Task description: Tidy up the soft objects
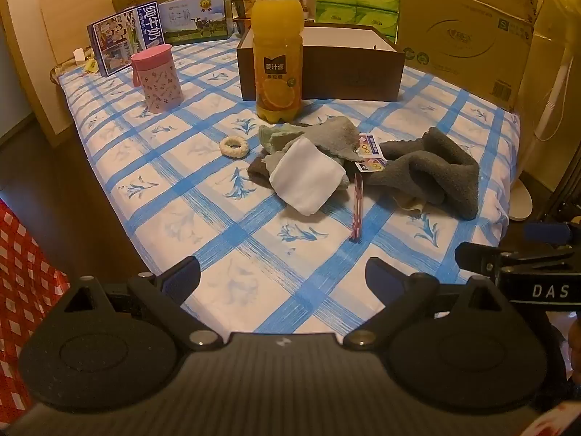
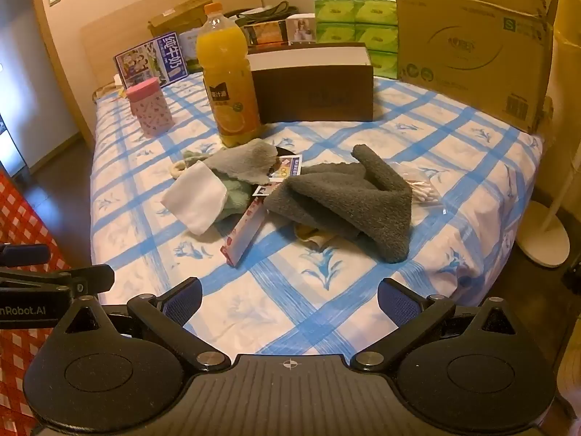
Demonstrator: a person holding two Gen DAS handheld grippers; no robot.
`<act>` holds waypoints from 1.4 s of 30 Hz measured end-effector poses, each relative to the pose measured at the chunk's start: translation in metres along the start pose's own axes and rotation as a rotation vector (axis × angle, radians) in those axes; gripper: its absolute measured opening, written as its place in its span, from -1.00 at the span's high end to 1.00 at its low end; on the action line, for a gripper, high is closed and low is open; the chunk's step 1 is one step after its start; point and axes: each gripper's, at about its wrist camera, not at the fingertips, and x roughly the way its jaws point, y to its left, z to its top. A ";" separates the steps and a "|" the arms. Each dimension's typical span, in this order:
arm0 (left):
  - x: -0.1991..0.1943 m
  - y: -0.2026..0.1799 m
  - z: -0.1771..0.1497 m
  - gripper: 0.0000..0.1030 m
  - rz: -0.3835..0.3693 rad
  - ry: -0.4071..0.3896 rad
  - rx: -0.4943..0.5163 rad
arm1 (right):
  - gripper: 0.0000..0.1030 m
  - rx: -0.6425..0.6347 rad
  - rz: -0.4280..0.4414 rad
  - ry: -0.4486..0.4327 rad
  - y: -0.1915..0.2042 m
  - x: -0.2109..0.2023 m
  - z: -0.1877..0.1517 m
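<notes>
Over on the far left of the blue-checked bedspread (image 1: 203, 196) sits a pink patterned canister (image 1: 158, 78), with a blue milk carton box (image 1: 125, 41) behind it. Moving right, a little cream knitted ring (image 1: 235, 145) lies just left of the soft pile. Behind that stands a big orange juice bottle (image 1: 277, 54), right in front of an open brown box (image 1: 348, 71).

Then the soft stuff: a light grey-green fluffy cloth (image 1: 316, 136) is bunched up near the bottle's base, and a folded white cloth (image 1: 308, 178) is lying on top of its near edge. A thin red-and-white patterned packet (image 2: 245, 229) sits just beside the white cloth, pointing toward the camera. A couple of printed cards (image 1: 370, 152) peek out between the two cloth heaps. Further right, a dark grey towel (image 2: 348, 203) is crumpled in a loose fold, with something pale yellow poking out underneath, and a bag of cotton swabs (image 2: 423, 190) touching its right side.

Back right is a large cardboard carton (image 1: 468, 32) and green tissue packs (image 1: 357, 3).

Left gripper (image 1: 282, 276) is spread wide, holding nothing, hovering over the near edge of the bed. Right gripper (image 2: 289, 299) is the same: fingers wide apart, empty, well short of the towel.
</notes>
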 end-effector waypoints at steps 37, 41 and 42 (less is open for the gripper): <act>0.000 0.000 0.000 -0.88 0.000 0.004 0.003 | -0.99 0.001 0.003 0.002 0.001 0.000 0.000; 0.000 0.000 0.000 -0.88 0.000 0.003 0.002 | -0.99 0.001 0.002 0.002 0.001 0.000 0.000; 0.000 0.000 0.000 -0.88 0.000 0.003 0.002 | -0.99 0.001 0.003 0.002 0.001 0.000 0.000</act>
